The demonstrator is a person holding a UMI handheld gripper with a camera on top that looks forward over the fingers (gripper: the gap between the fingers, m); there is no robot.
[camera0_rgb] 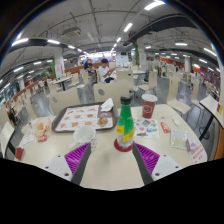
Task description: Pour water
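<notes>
Two fingers spread apart, green bottle just ahead between them.

One camera only was in use, mounted on the tool and facing forward along its two fingers, which showed at the foot of the view. It sat slightly above the tabletop and looked across it, close to a green bottle just ahead of the fingers. The wide-angle lens also took in a tray, seated people and a lit ceiling beyond. No second view shared the scene.
</notes>
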